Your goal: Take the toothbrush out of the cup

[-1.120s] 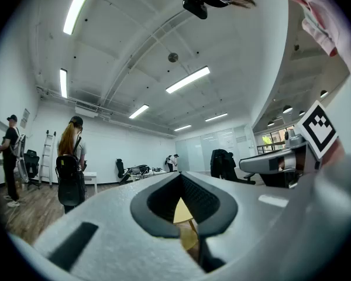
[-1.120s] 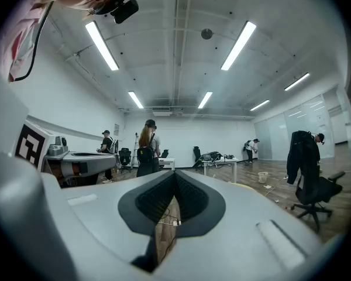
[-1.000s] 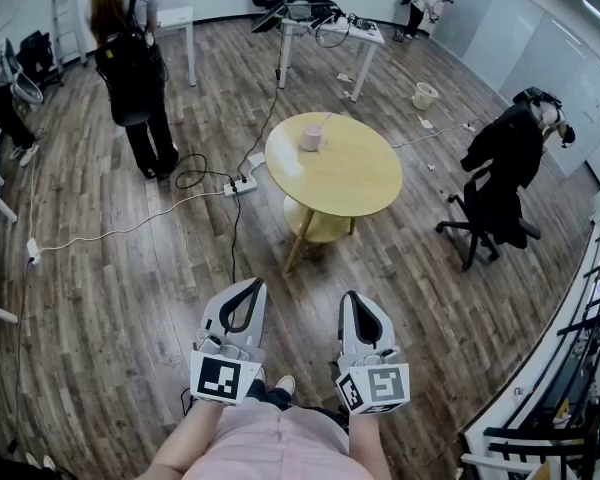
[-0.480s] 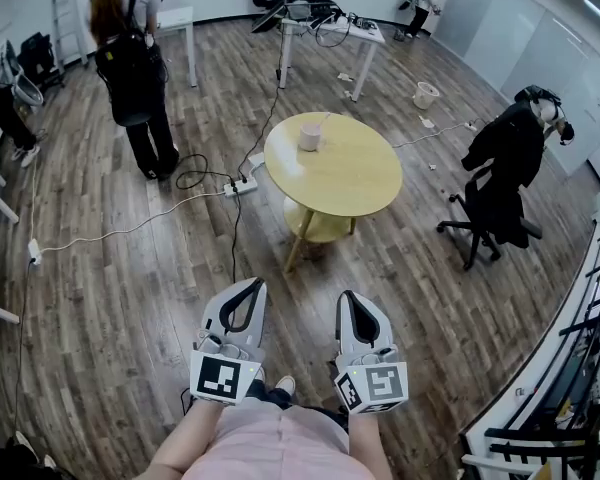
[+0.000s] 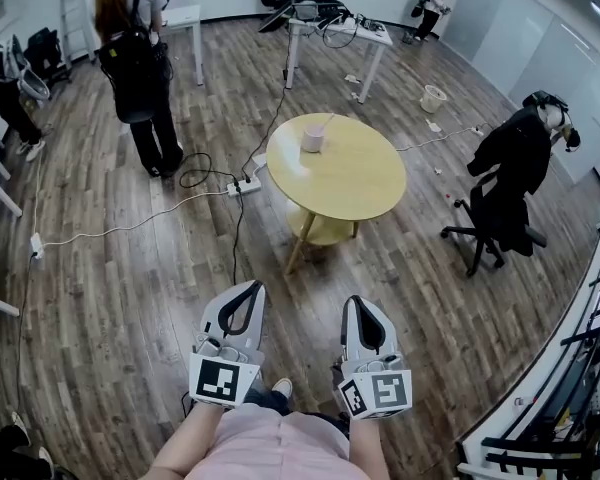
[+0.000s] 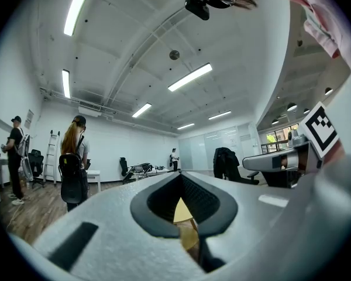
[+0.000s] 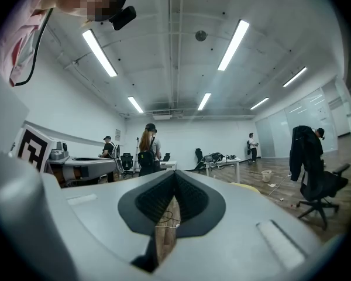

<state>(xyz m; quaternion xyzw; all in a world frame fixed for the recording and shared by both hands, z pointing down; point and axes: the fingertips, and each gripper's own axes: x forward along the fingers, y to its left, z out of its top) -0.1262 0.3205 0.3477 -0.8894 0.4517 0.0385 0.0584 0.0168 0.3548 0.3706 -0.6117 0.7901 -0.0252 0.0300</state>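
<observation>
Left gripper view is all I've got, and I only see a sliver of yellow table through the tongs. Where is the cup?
Observer: In the head view the pink cup stands on the round yellow table, near its far left edge.
Operator: Anything in it?
Observer: The toothbrush stands in it, with its thin handle leaning to the right.
Operator: And the right gripper?
Observer: The right gripper has its tongs shut, with nothing between them.
</observation>
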